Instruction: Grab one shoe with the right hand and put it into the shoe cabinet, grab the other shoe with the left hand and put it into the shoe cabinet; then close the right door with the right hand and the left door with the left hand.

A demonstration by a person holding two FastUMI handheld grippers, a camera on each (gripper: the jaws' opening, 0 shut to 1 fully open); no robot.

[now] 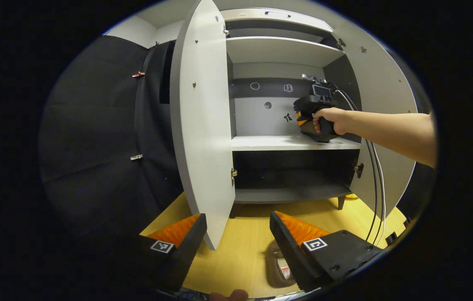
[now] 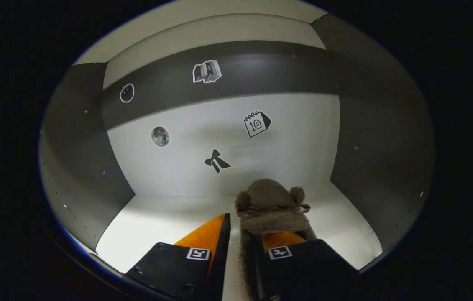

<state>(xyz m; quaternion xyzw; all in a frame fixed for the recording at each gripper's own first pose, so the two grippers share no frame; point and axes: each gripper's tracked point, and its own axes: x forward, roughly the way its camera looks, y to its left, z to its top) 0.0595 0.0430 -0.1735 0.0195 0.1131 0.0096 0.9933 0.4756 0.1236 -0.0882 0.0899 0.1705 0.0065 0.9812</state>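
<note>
The white shoe cabinet (image 1: pixel 282 50) stands with both doors wide. A hand holds my right gripper (image 1: pixel 313 115) inside it, over the middle shelf (image 1: pixel 269 143). In the right gripper view a brown fuzzy shoe (image 2: pixel 272 200) rests on that shelf (image 2: pixel 157 221). My right gripper (image 2: pixel 238 234) has one finger inside the shoe's opening, while the other finger stands a thin gap off its side wall, so the gripper is open. My left gripper (image 1: pixel 237 216) hangs open above the wooden floor. The other shoe (image 1: pixel 277 263) lies on the floor below it, partly hidden by one finger.
The left door (image 1: pixel 203 125) swings out close in front of my left gripper, its lower edge near one fingertip. The right door (image 1: pixel 387 104) stands open behind the person's forearm (image 1: pixel 391 129). White cables (image 1: pixel 376 188) hang down by it. A dark lower shelf (image 1: pixel 286 194) sits underneath.
</note>
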